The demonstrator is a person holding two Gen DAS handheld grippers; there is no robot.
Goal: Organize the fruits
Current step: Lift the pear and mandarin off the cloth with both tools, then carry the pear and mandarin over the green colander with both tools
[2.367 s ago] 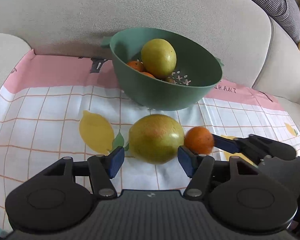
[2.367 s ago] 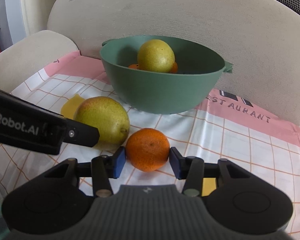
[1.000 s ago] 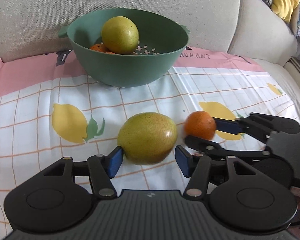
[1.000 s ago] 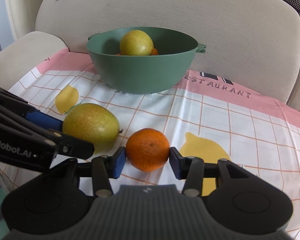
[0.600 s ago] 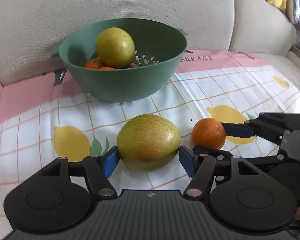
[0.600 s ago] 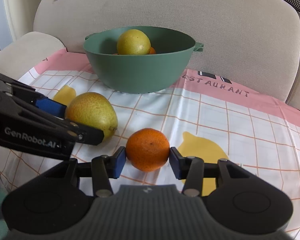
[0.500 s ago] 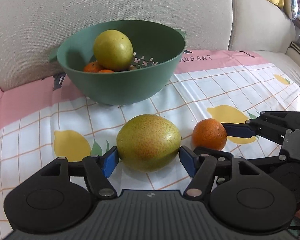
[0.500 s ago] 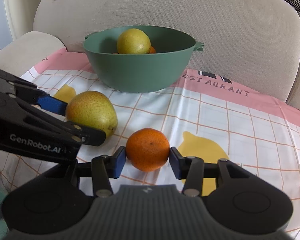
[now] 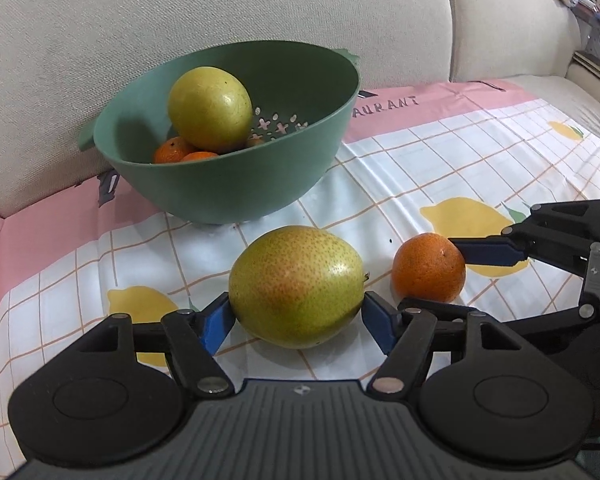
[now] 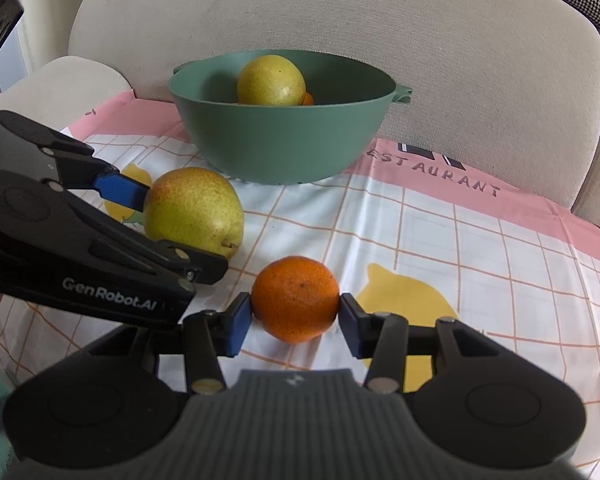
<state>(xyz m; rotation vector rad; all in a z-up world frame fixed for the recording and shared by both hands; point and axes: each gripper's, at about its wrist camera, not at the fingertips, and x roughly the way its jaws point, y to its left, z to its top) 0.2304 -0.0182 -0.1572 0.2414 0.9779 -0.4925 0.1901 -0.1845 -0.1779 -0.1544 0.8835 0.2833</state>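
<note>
My left gripper (image 9: 298,322) is shut on a large yellow-green pear (image 9: 296,286), its blue pads against both sides. My right gripper (image 10: 295,320) is shut on an orange (image 10: 296,298). The pear (image 10: 194,210) and the left gripper (image 10: 172,232) also show in the right wrist view, to the left of the orange. The orange (image 9: 429,267) shows in the left wrist view, right of the pear. A green colander bowl (image 9: 228,184) stands behind, holding another yellow-green pear (image 9: 210,109) and small oranges (image 9: 172,150). The bowl (image 10: 280,144) also shows in the right wrist view.
A checked cloth with lemon prints and a pink border (image 9: 440,152) covers the sofa seat. The beige sofa back (image 10: 340,20) rises right behind the bowl. A beige armrest (image 10: 56,80) lies at the left.
Both grippers keep their fruits. The left gripper has drawn closer to the bowl and turned slightly; the right gripper's view has barely shifted.
</note>
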